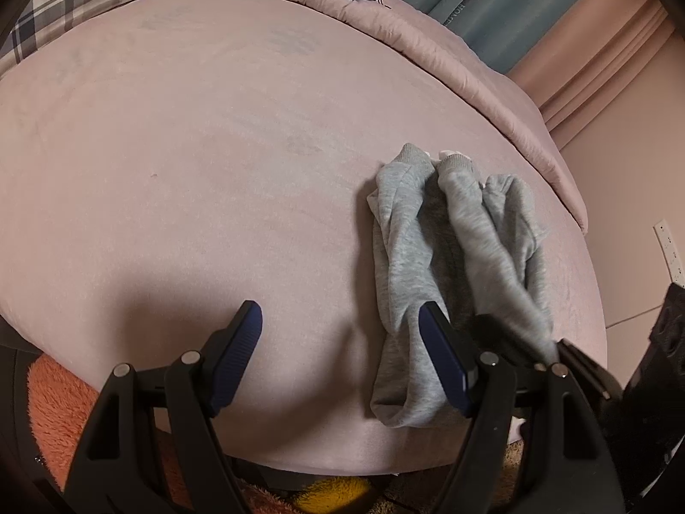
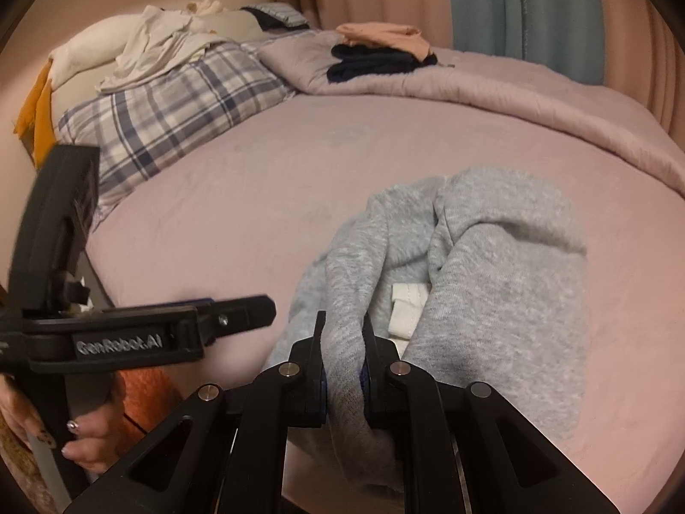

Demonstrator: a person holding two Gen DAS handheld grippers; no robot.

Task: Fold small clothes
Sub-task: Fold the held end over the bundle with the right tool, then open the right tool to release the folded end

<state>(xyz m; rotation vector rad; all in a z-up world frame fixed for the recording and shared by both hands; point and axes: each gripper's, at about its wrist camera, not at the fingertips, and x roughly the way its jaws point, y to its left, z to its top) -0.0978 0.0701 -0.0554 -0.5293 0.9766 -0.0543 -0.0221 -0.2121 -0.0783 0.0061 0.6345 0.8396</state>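
Observation:
A small grey sweat garment (image 1: 449,235) lies crumpled on the pink bed sheet (image 1: 214,150), its cuffs pointing away. My left gripper (image 1: 340,312) is open over bare sheet at the bed's near edge, and its right finger (image 1: 441,355) overlaps the garment's near end without gripping it. My right gripper (image 2: 342,321) is shut on a raised fold of the grey garment (image 2: 492,257), beside a white label (image 2: 406,308). In the left wrist view its black tip (image 1: 569,355) shows at the cloth's near right corner. The left gripper (image 2: 257,310) appears side-on at the left, held by a hand (image 2: 85,441).
A plaid pillow (image 2: 171,115) and pale clothes (image 2: 158,43) lie at the bed's head. A dark folded pile (image 2: 376,64) with a peach one (image 2: 385,34) sits on the bunched pink duvet (image 2: 513,94). Curtains (image 2: 522,8) hang behind. An orange fluffy rug (image 1: 60,407) is below the bed edge.

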